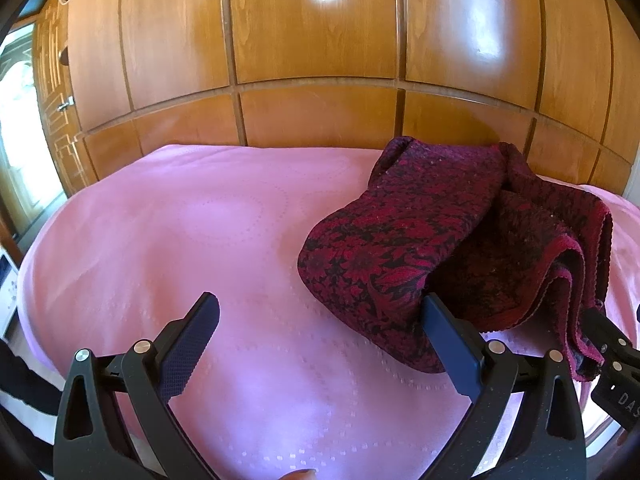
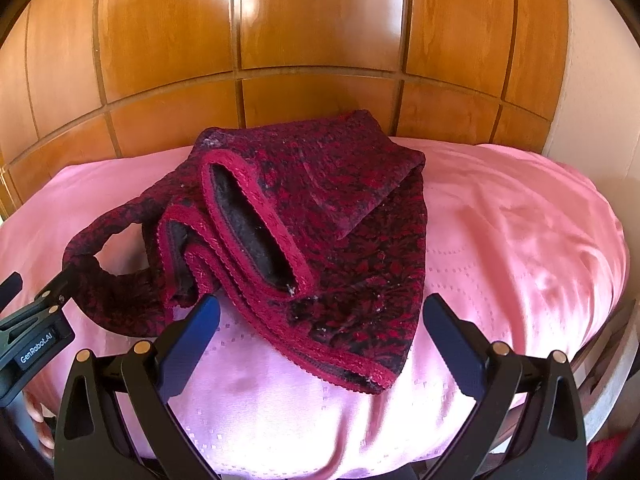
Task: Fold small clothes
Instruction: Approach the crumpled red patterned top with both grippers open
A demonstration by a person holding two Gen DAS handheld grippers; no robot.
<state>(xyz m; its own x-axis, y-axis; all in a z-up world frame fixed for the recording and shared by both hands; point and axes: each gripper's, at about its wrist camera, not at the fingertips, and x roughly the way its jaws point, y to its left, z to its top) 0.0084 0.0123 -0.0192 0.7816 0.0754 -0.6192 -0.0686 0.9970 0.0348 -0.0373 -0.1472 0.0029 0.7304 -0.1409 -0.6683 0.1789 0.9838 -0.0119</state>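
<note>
Claws both wide, left gripper [image 1: 320,336] and right gripper [image 2: 320,336] flanking crumpled dark-red floral knit garment [image 2: 320,216] on pink satin-covered table [image 2: 520,240], likely positioning for first grasp.

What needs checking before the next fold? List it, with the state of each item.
1. Left hand-held gripper open: ok.
2. Right hand-held gripper open: ok.
3. Garment lying flat: not ok, it is bunched, with hems overlapping.
4. Hem in front of the right hand-held gripper and within view: ok.
5. Pink cloth bare beside the garment for spreading: ok.
6. Garment type and how many layers are stacked: cannot tell.
</note>
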